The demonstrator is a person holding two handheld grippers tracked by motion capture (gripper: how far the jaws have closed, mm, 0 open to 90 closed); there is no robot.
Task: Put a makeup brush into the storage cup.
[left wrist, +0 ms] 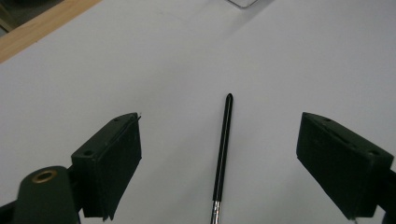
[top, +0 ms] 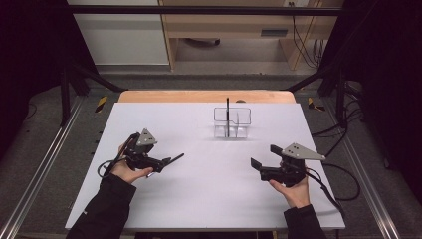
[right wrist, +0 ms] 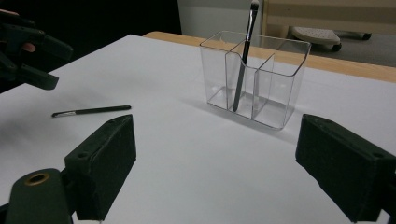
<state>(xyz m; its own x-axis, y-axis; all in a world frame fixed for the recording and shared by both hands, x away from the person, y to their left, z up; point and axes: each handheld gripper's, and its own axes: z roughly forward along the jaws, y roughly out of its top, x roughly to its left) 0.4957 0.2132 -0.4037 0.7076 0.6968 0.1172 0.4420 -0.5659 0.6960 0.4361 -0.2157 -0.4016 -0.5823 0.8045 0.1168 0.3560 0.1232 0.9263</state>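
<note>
A thin black brush (left wrist: 223, 154) with a silver ferrule lies flat on the white table, pointing away between the jaws of my left gripper (left wrist: 219, 121). The jaws stand wide apart and neither pad touches it. From above, the left gripper (top: 164, 162) sits at the table's left with the brush (top: 175, 159) sticking out to the right. My right gripper (top: 263, 155) is held open at the right with nothing between its fingers. It faces a clear three-part organizer (right wrist: 254, 79) in which a second brush (right wrist: 243, 60) stands upright in the middle part.
The white table top (top: 209, 199) has a wooden strip (top: 199, 96) along its far edge. The organizer (top: 232, 122) stands at the back centre. Black frame posts and cables flank the table on both sides.
</note>
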